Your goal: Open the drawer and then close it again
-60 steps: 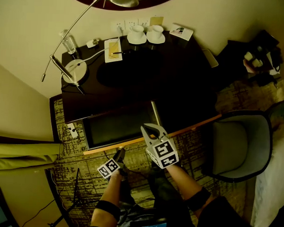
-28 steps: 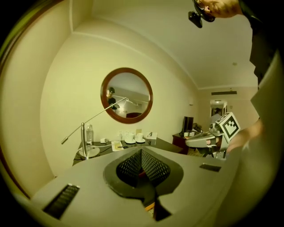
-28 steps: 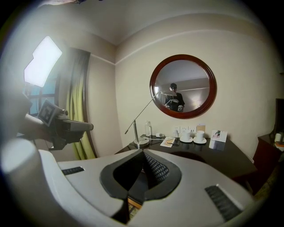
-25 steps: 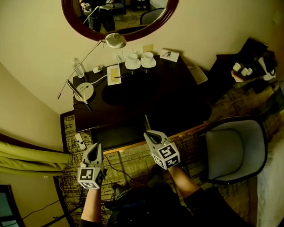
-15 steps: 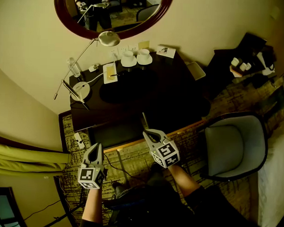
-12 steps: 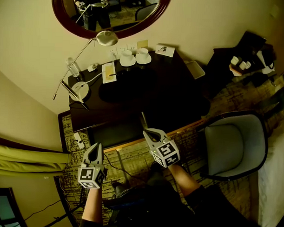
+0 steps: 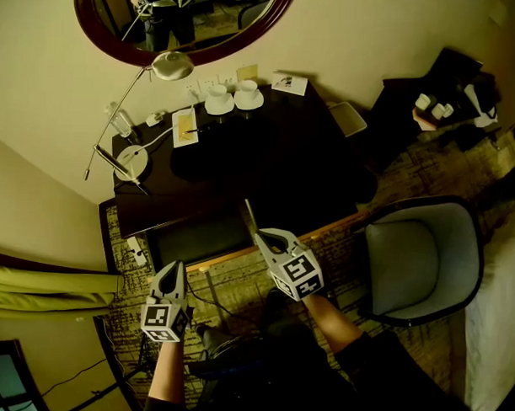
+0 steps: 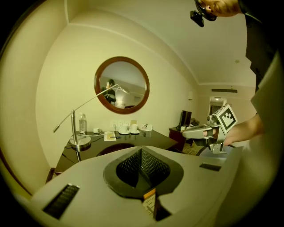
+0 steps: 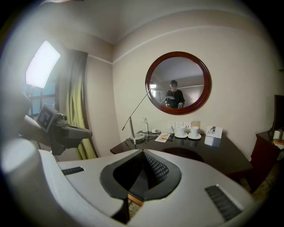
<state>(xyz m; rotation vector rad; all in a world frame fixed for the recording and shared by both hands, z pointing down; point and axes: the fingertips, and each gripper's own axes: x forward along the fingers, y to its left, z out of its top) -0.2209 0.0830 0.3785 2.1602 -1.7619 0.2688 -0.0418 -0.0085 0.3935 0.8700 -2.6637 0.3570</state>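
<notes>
- The left gripper (image 8: 141,156) has its jaws pressed together, with nothing between them.
- The right gripper (image 9: 143,156) is also closed tight and empty. In the head view its tip shows just beside the right end of the drawer (image 7: 197,239).
- The drawer stands pulled out from under the near edge of the desk (image 7: 267,159). Its inside is dark, and no contents can be made out.
- At the desk's far side are 2 cups (image 7: 217,96), with a clear bottle (image 7: 119,121) further left. What they hold cannot be told.
- Only the head view shows the drawer and the chair (image 7: 420,261); in both gripper views the grippers' own bodies cover that area.
- The left gripper view alone shows the right gripper from the side, off to the right.
- The right gripper view alone shows the left gripper in front of a curtain (image 9: 82,133). It also shows a person (image 9: 174,96) reflected in the mirror (image 9: 153,66).
</notes>
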